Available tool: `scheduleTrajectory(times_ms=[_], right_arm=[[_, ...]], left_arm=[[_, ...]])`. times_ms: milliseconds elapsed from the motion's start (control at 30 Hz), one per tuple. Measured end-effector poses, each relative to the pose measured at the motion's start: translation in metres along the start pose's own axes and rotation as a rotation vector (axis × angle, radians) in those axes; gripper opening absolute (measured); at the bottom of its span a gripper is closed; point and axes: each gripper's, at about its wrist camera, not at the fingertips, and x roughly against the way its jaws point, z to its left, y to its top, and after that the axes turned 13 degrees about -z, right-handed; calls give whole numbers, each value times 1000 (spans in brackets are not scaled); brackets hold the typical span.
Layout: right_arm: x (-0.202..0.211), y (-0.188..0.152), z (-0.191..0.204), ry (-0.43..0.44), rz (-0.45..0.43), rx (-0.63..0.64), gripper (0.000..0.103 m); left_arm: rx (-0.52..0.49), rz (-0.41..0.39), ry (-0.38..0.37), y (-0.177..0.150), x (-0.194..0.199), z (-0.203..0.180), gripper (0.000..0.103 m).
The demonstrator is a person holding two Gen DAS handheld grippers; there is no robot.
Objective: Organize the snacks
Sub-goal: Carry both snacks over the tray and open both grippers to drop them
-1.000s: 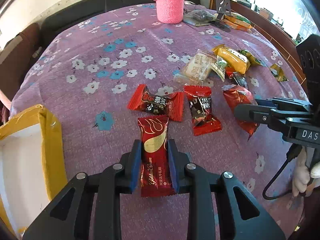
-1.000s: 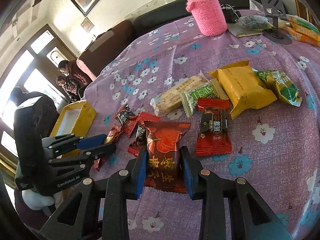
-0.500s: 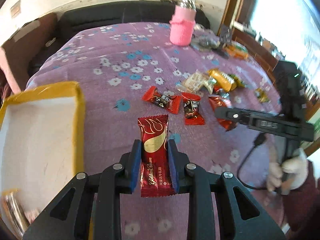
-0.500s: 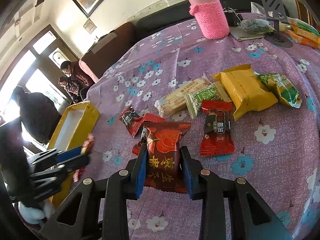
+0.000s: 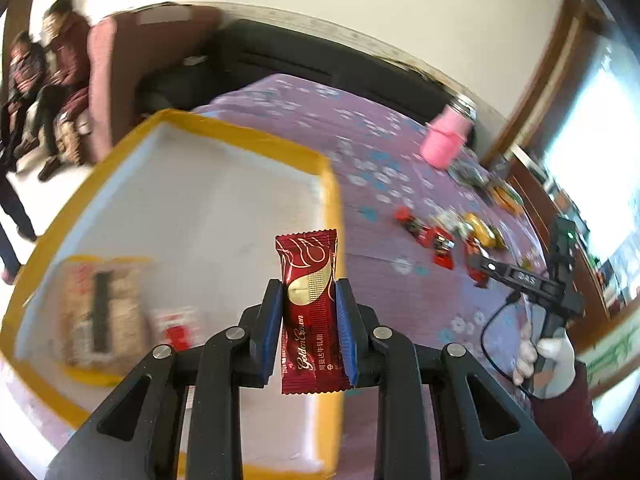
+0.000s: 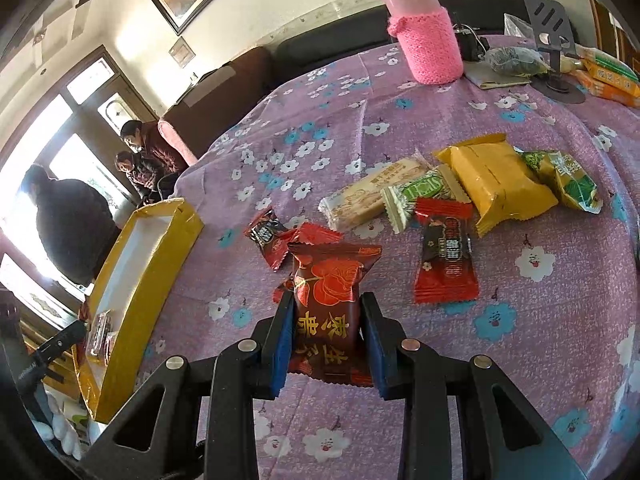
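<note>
The yellow-rimmed box (image 5: pixel 328 184) with a white floor lies under the left gripper (image 5: pixel 309 312), which is clamped on a dark red Golden Crown wafer packet (image 5: pixel 310 312), held upright above the box's right rim. The right gripper (image 6: pixel 326 332) pinches a red rose-printed snack packet (image 6: pixel 326 300) over the purple flowered tablecloth (image 6: pixel 520 320), near loose snacks (image 6: pixel 446 264).

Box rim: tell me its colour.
Yellow rim around a white inside; the left wrist view shows it best.
</note>
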Motion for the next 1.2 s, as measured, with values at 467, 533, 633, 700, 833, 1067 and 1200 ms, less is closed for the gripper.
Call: scheduleTrajectory(times_ms=[467,533,633,700,833,1067,1200], right_arm=[[11,-5,152,182,45,190,32],[5,-10,186,240,73,225,32],[-6,-22,224,292,114,274,32],[-16,-32,243,313,146,297,32],[-39,-56,271,344,221,321,32],[-64,-79,290,318,281,366,32],[-71,-88,298,303,290,389,35]], left_arm=[[90,-49,114,-7,19,76,24],[93,-50,128,-5,19,86,24],[85,-38,151,2,11,98,24],[83,-29,158,4,7,105,24],[83,1,168,10,-7,114,24],[71,27,155,16,-21,114,24],[81,36,147,17,-25,114,28]])
